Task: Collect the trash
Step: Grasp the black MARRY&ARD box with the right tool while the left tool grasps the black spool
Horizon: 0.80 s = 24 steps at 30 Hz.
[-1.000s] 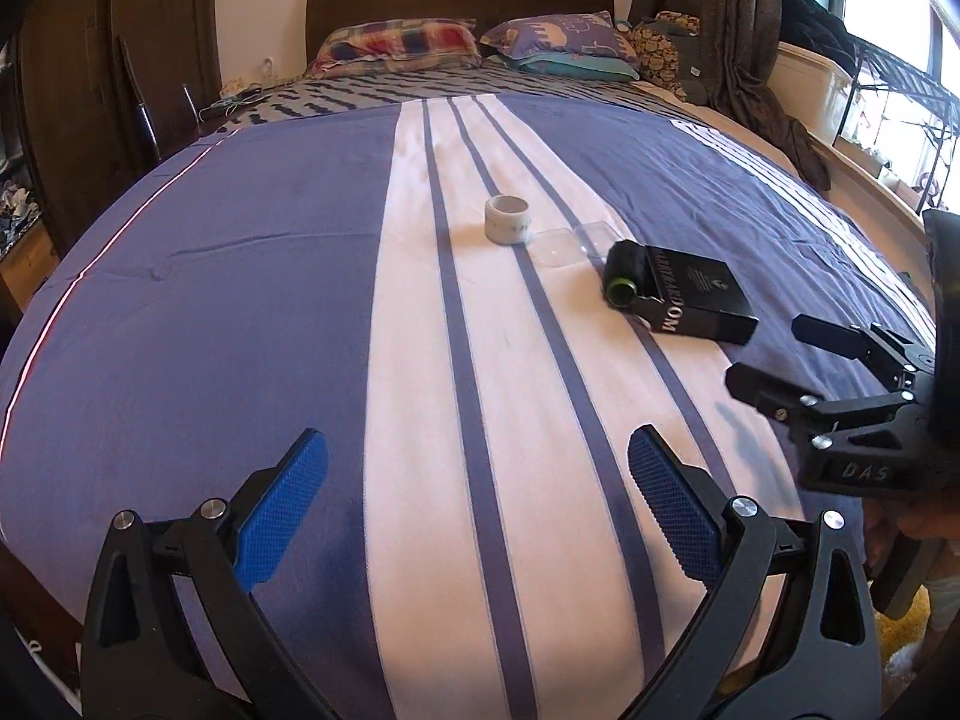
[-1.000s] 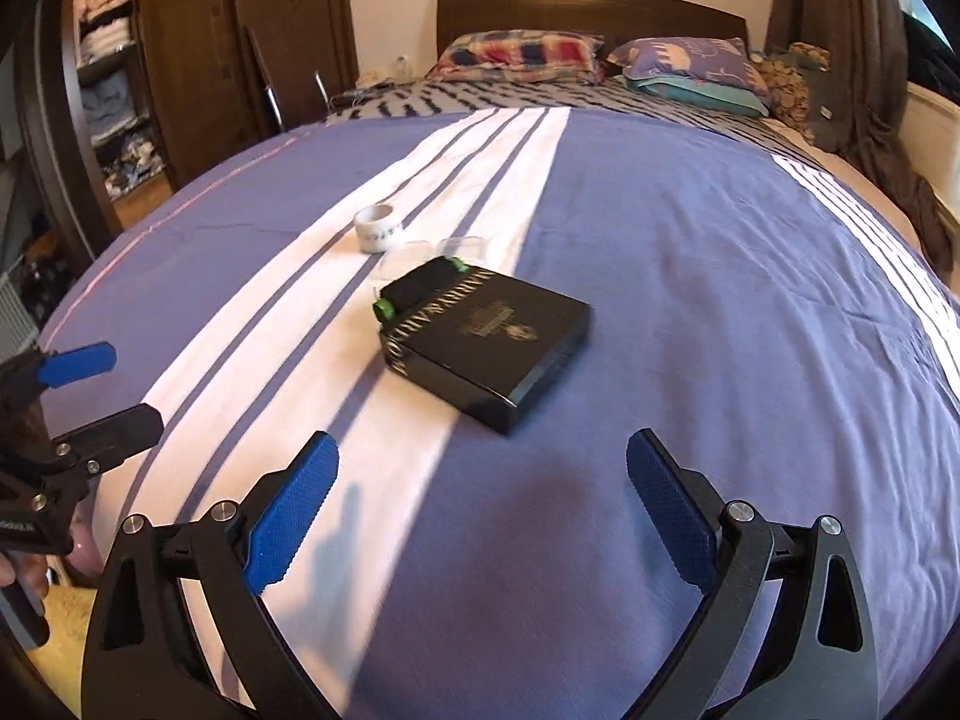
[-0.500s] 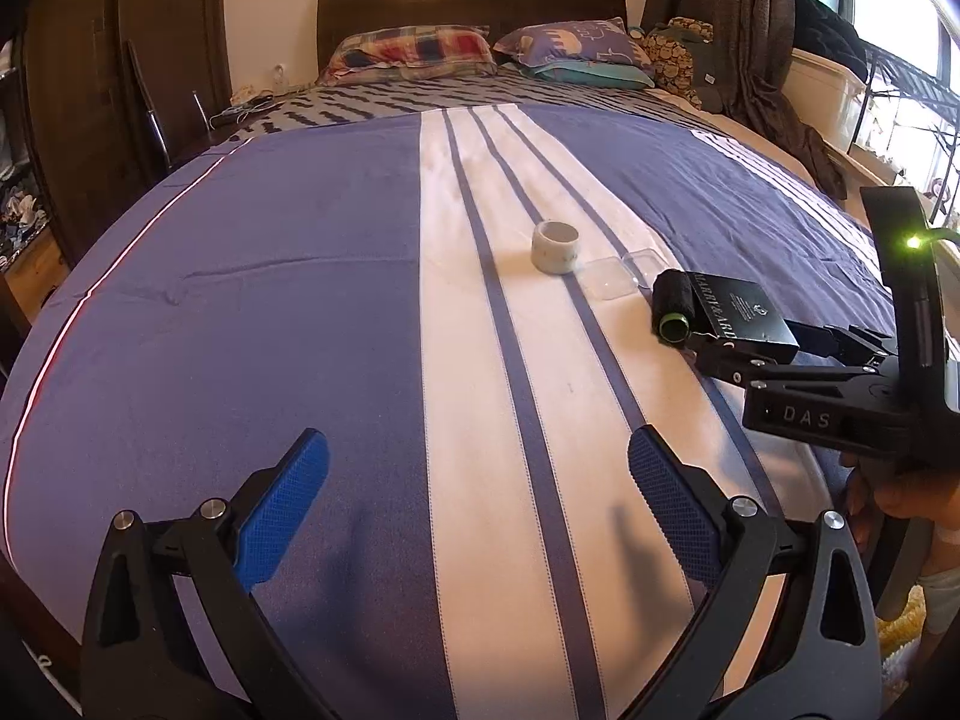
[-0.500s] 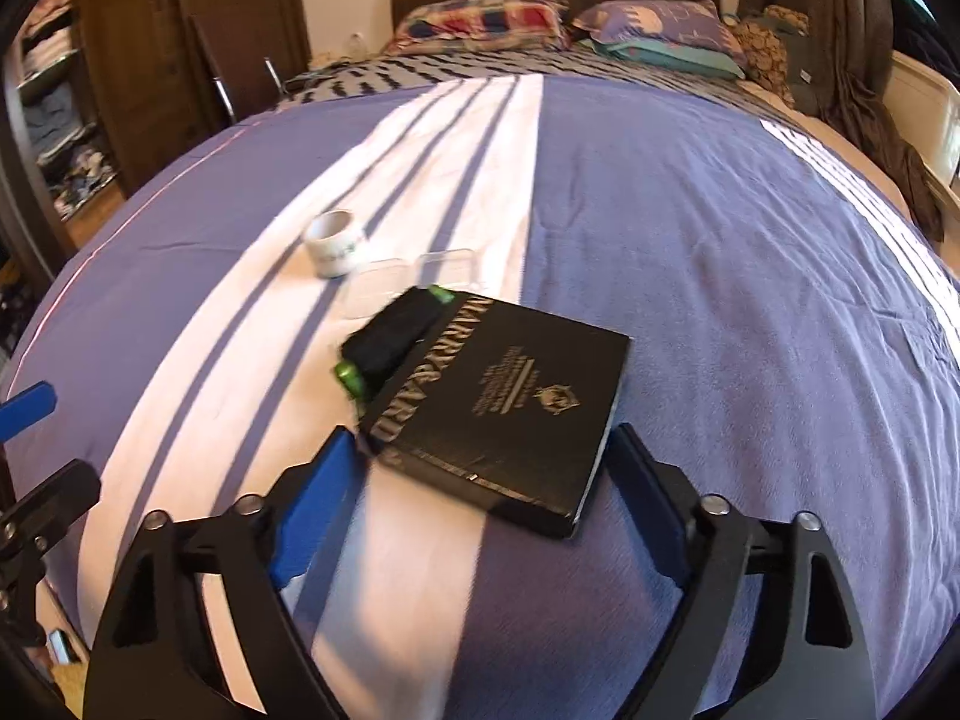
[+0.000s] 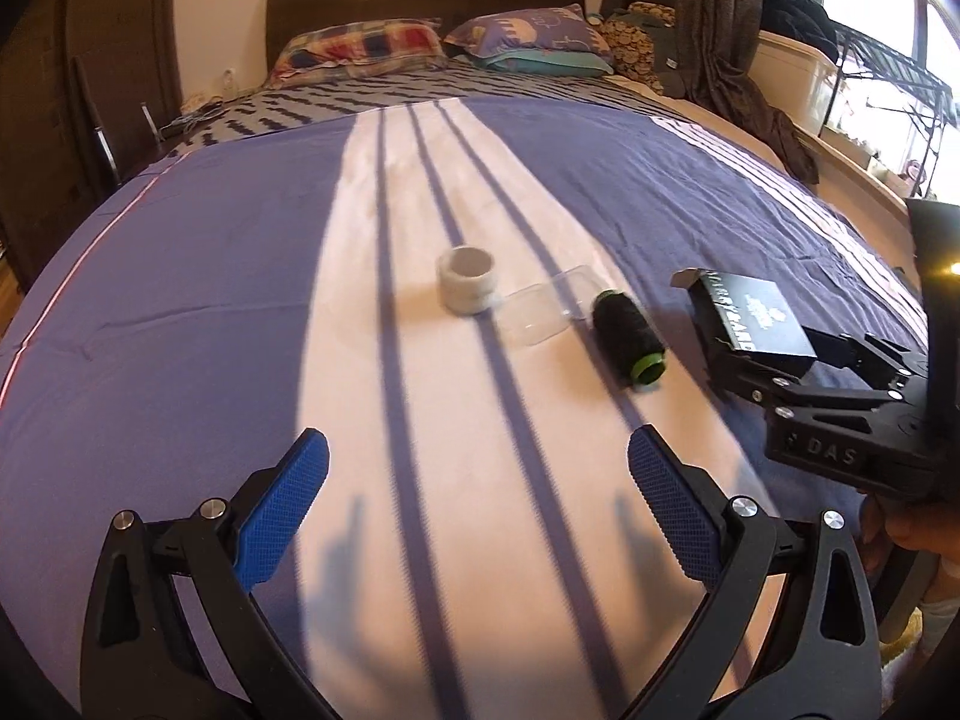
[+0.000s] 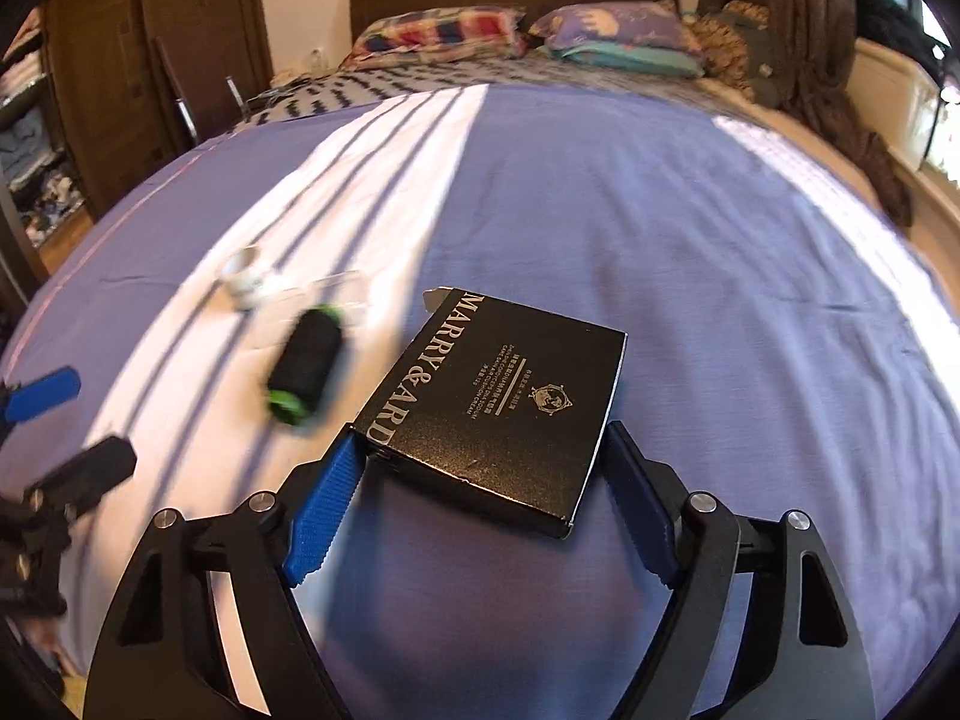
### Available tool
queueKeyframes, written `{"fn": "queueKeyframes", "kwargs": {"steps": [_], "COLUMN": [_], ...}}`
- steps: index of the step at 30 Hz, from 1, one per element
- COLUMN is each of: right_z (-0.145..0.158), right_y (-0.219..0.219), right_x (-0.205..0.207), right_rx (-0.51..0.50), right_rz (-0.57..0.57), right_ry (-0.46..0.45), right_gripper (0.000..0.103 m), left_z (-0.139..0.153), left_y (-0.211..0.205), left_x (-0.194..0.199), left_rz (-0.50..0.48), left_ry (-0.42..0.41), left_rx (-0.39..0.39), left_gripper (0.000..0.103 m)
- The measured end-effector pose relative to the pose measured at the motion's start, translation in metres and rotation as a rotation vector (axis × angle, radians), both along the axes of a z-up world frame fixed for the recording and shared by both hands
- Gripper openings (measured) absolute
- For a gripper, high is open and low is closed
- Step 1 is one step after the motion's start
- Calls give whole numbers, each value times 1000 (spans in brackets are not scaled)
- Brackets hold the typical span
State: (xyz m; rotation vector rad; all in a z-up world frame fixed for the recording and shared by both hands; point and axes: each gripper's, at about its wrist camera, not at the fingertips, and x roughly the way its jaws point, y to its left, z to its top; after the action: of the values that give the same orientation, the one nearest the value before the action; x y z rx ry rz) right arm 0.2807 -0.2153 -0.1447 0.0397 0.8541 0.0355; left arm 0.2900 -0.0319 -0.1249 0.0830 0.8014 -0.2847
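Spreading wide over the striped bedspread (image 5: 240, 276), left gripper (image 5: 478, 516) holding nothing, white tape roll (image 5: 467, 279) and black thread spool (image 5: 627, 339) ahead of its jaws, right gripper (image 6: 480, 480) just closing, pads against the black MARRY&ARD box (image 6: 498, 405).

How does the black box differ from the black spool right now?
The box is flat and rectangular, with pale lettering; the spool is a cylinder with green ends. The box sits between the right claw pads, its far end tilted up; the spool lies loose on its side on the bed. Both are black.
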Motion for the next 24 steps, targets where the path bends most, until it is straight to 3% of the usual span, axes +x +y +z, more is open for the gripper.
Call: {"fn": "queueKeyframes", "kwargs": {"steps": [7, 10, 14, 19, 24], "right_z": [1, 3, 8, 15, 25], "right_y": [-39, -45, -46, -46, -42], "right_x": [-10, -15, -20, -28, -48], "right_rx": [6, -3, -1, -11, -49], "right_rz": [-39, -47, -39, -36, -24], "right_ry": [-20, -39, -66, -90, -116], "right_gripper": [80, 80, 80, 80, 80], "left_z": [-8, -11, -17, -22, -16], "left_y": [-34, -47, -62, -74, -72], "left_x": [22, 33, 47, 52, 31], "left_rz": [-37, -49, -82, -124, -126], "left_ry": [6, 13, 50, 81, 67], "left_rx": [-29, -36, -32, -25, -12], "left_gripper": [90, 78, 53, 30, 26]}}
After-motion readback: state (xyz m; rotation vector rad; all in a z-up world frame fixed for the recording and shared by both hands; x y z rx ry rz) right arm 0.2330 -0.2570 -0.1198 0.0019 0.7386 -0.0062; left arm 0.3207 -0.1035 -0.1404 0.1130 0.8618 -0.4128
